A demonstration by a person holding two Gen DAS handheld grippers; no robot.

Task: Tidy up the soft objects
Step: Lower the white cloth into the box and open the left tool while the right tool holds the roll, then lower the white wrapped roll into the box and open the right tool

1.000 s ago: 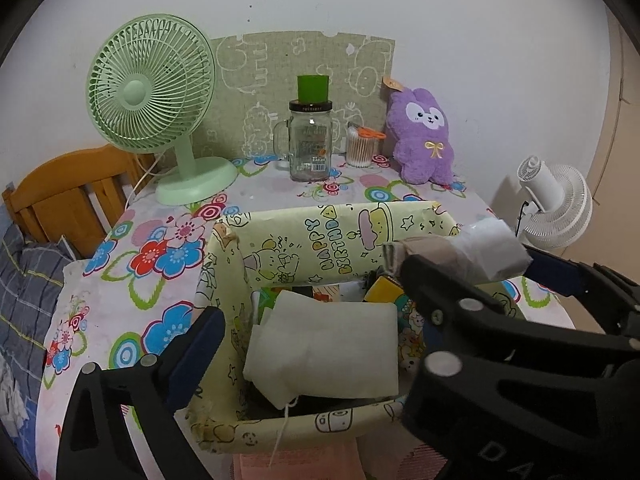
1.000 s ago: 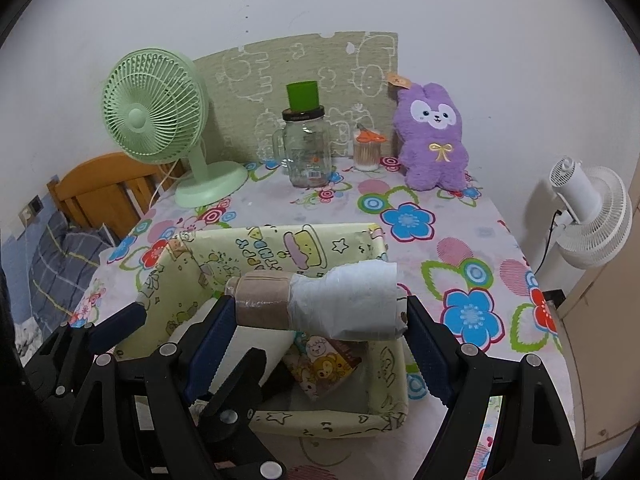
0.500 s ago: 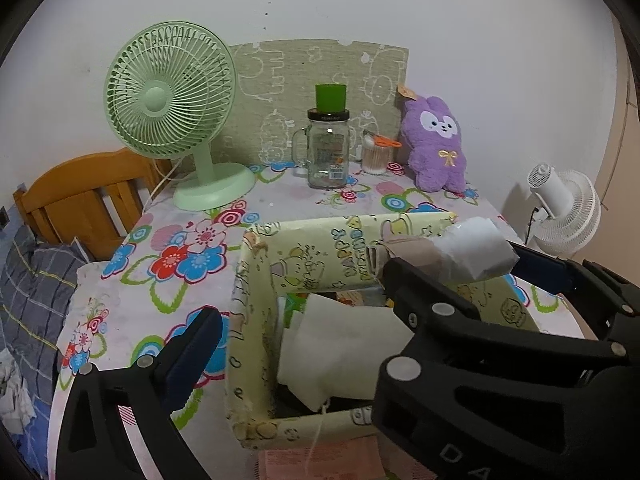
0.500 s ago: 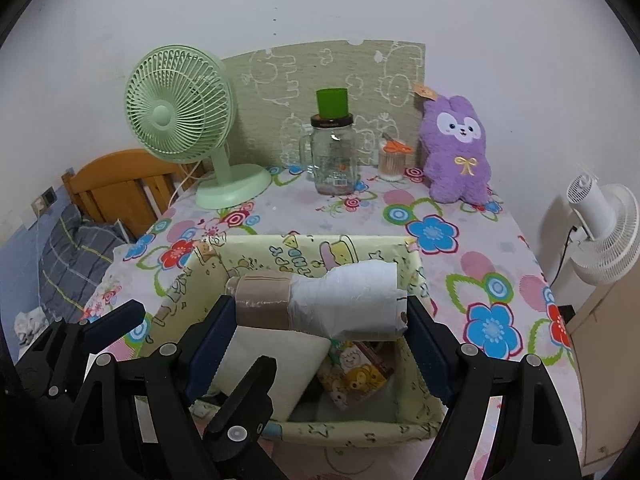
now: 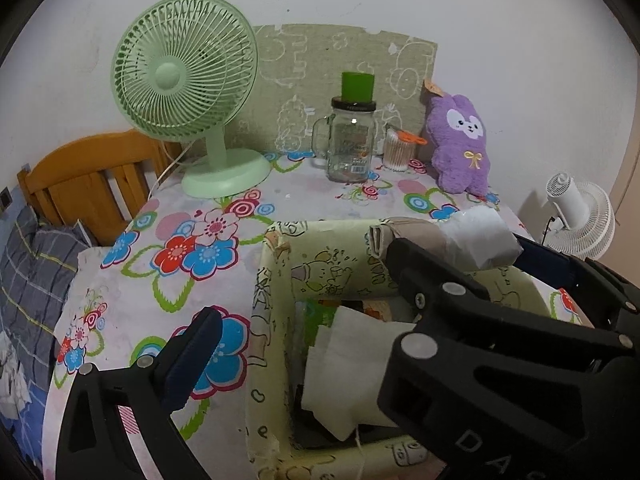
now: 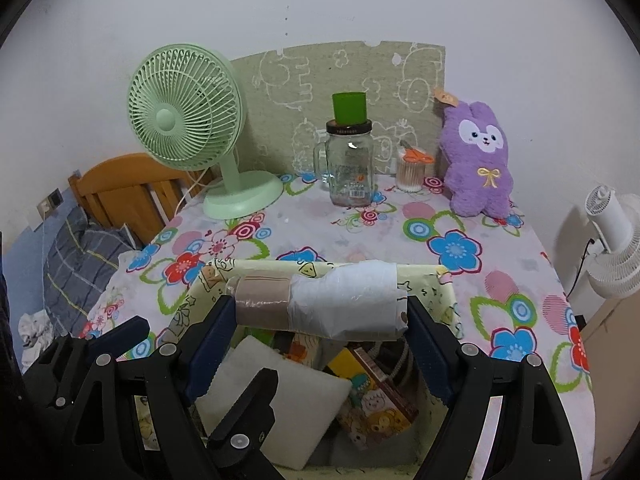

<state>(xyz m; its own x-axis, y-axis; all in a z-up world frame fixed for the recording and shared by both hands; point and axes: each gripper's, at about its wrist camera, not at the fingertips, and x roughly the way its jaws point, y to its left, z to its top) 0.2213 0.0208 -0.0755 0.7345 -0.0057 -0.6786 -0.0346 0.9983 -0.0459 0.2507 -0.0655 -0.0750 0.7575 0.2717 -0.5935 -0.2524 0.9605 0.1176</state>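
Green fan [image 6: 186, 128] stands at the tabletop's [image 6: 320, 232] back left; jar [image 6: 350, 168] with green cup on top at back centre; purple plush [image 6: 482, 164] at back right against the wall. Left hand-held gripper [image 6: 200, 364] sits open beside the bin's [image 5: 276, 320] left wall, holding nothing. Right hand-held gripper [image 6: 320, 320] is clamped end-to-end on a roll [image 6: 320, 304], tan at its left end, white plastic at its right, held level above the bin. Inside the bin: white pad [image 6: 276, 400], printed packets [image 6: 376, 404]. White fan [image 6: 612, 240] off the tabletop, right.
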